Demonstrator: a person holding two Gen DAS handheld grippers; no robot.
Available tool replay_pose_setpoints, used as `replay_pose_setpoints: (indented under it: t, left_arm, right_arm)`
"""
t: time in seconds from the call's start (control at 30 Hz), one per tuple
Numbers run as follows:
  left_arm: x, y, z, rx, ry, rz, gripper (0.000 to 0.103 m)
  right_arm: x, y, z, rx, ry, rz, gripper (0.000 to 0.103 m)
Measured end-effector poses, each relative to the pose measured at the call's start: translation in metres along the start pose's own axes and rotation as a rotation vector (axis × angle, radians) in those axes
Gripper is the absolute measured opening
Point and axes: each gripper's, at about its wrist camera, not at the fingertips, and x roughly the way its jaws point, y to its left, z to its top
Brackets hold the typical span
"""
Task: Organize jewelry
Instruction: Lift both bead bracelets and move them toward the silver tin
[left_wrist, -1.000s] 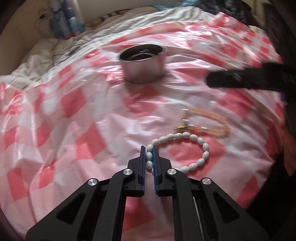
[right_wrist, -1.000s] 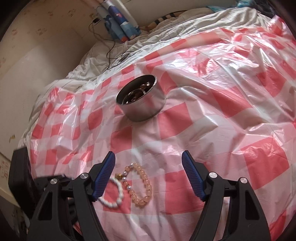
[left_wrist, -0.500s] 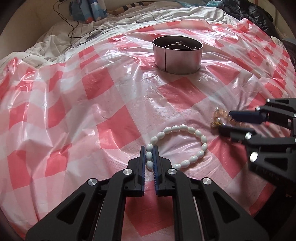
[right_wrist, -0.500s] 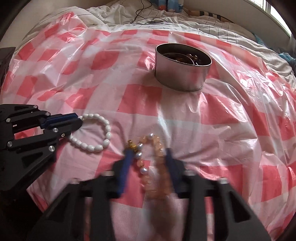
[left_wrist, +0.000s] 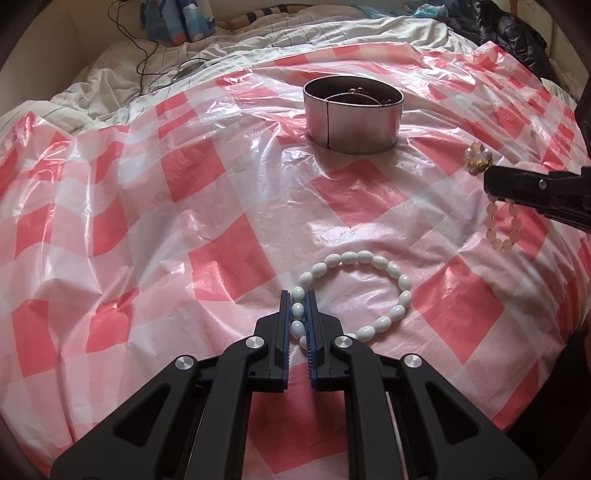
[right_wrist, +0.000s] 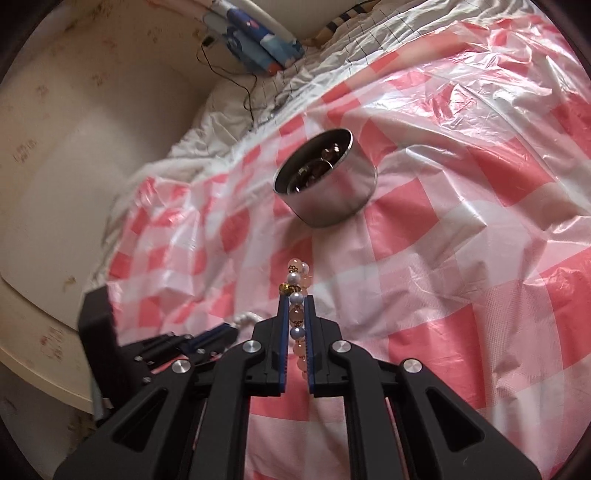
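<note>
- White bead bracelet (left_wrist: 354, 291), light, limp and slippery, lies on the checked plastic sheet (left_wrist: 184, 221); left gripper (left_wrist: 297, 314) is clamped on its beads at nine o'clock.
- Pink bead bracelet (right_wrist: 297, 295) hangs from the right gripper (right_wrist: 296, 317), whose jaws have just been closing and now pinch it.
- Metal tin (left_wrist: 352, 112) stands at twelve o'clock, already holding jewelry.

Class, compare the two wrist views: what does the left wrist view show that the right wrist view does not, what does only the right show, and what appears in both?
Only the left wrist view shows the whole white bracelet lying on the cloth, pinched in the left gripper, and the pink bracelet hanging clear of the cloth. Only the right wrist view shows the pink bracelet's beads clamped between the right gripper pads, whose jaws have just been closing, and the wall at left. Both show the tin holding jewelry, the checked cloth and the bedding.
</note>
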Motion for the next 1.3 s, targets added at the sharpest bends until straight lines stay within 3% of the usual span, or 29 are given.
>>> replay_pose_setpoints:
  t: [0.13,0.33,0.7,1.3]
  left_arm:
    - [-0.005,-0.004,0.003,-0.016,-0.021,-0.031,0.007]
    - [-0.021,-0.007,0.012,-0.078,-0.084,-0.102,0.007]
    - [-0.018,-0.016,0.021,-0.090,-0.108,-0.142,0.007]
    - [-0.014,-0.015,0.021,-0.093,-0.109,-0.131,0.007]
  right_arm:
    - [-0.013,-0.007,0.004,0.044,-0.043,0.093,0.008]
    - [-0.020,-0.020,0.007,0.119,-0.081,0.151,0.008]
    - [-0.020,-0.028,0.006,0.149,-0.083,0.133,0.009]
    - [-0.020,-0.031,0.006,0.159,-0.081,0.146,0.009]
